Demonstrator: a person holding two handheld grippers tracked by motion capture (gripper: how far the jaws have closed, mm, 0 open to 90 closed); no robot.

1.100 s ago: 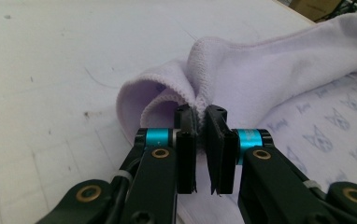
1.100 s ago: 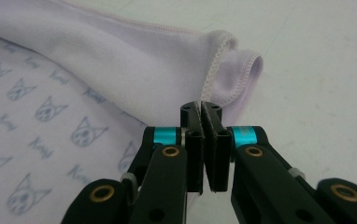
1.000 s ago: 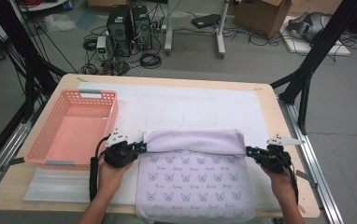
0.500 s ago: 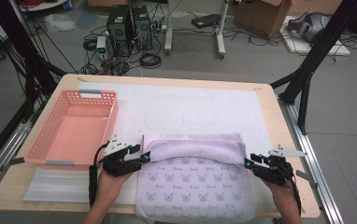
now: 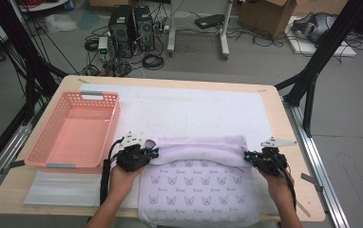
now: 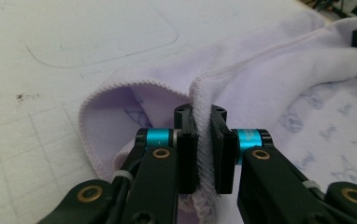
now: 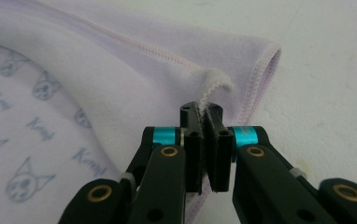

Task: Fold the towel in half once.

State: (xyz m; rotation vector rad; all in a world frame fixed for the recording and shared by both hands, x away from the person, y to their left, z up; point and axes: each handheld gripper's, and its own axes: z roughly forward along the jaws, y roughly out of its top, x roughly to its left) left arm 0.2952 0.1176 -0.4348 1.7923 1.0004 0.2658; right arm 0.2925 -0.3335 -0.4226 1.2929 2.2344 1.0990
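table (image 5: 291,142): mat (image 5: 203,111), basket (image 5: 75,130), cloth (image 5: 198,190)

A pink plastic basket (image 5: 72,130) with latticed walls is set on the left part of the wooden table (image 5: 284,118), its inside bare. A white mat (image 5: 203,111) is spread over most of the tabletop, and faint outlines are seen drawn on it. A clear plastic sheet (image 5: 63,188) is laid just in front of the basket. Beyond the table, two black computer towers (image 5: 131,26) are stood on the grey floor among tangled cables (image 5: 153,61), and a cardboard box (image 5: 265,16) is placed farther right.
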